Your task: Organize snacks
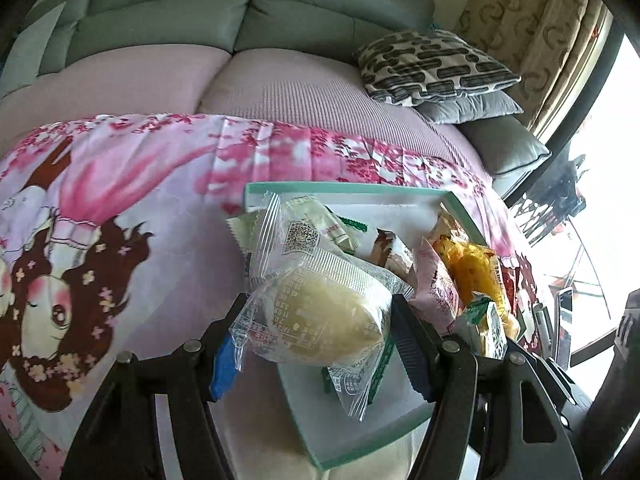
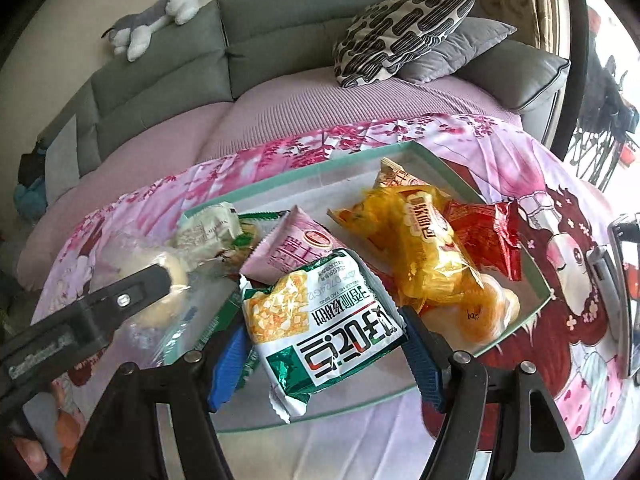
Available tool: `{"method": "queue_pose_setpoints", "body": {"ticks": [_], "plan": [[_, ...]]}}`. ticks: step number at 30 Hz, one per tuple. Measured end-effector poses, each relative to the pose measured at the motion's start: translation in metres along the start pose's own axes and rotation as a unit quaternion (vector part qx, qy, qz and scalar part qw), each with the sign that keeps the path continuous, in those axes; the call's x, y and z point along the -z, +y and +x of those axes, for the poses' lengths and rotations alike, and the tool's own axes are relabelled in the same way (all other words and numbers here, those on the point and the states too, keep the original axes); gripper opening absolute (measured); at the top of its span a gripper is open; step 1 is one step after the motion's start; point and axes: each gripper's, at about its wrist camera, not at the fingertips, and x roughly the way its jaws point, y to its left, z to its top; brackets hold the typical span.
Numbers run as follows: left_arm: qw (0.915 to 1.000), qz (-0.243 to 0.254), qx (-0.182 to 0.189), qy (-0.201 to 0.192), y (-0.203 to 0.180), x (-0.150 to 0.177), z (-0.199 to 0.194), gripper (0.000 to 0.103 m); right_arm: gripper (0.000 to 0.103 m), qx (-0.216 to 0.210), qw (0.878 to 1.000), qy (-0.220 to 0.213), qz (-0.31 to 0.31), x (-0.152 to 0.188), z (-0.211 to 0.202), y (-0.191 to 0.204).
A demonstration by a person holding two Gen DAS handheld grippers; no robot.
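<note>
In the left wrist view my left gripper is shut on a pale round bun in a clear wrapper, held above the near corner of a white tray with a teal rim. In the right wrist view my right gripper is shut on a green and white snack packet, over the tray's near edge. One finger of my left gripper shows at the left there, with the bun against it. In the tray lie a yellow packet, a red packet, a pink packet and a white packet.
The tray rests on a pink cartoon-print cloth over the table. Behind it is a grey-green sofa with patterned cushions and a plush toy. A phone lies at the table's right edge, near a bright window.
</note>
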Motion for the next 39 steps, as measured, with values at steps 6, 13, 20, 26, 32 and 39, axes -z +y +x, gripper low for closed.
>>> {"method": "queue_pose_setpoints", "body": {"ticks": [6,13,20,26,32,39], "plan": [[0.9998,-0.008,-0.005,0.016,0.001,0.003,0.012,0.071,0.075,-0.003,1.0,0.007,-0.007,0.003,0.005,0.0],[0.9999,-0.015,0.003,0.002,0.004,0.002,-0.002,0.082,0.076,-0.004,1.0,0.01,-0.01,0.004,0.006,0.001],[0.9997,-0.001,-0.016,-0.018,0.007,0.006,-0.026,0.092,0.082,0.002,1.0,0.009,-0.025,0.005,0.003,0.005],[0.9968,0.001,-0.065,-0.046,0.015,0.011,-0.045,0.101,0.095,0.015,0.999,0.006,-0.04,0.008,0.0,0.01],[0.9846,0.016,-0.17,-0.038,0.033,0.034,-0.052,0.103,0.103,0.022,0.999,-0.001,-0.045,0.014,-0.006,0.012],[0.9655,0.012,-0.259,-0.018,0.046,0.061,-0.058,0.103,0.103,0.025,0.998,0.0,-0.052,0.024,-0.014,0.012]]}}
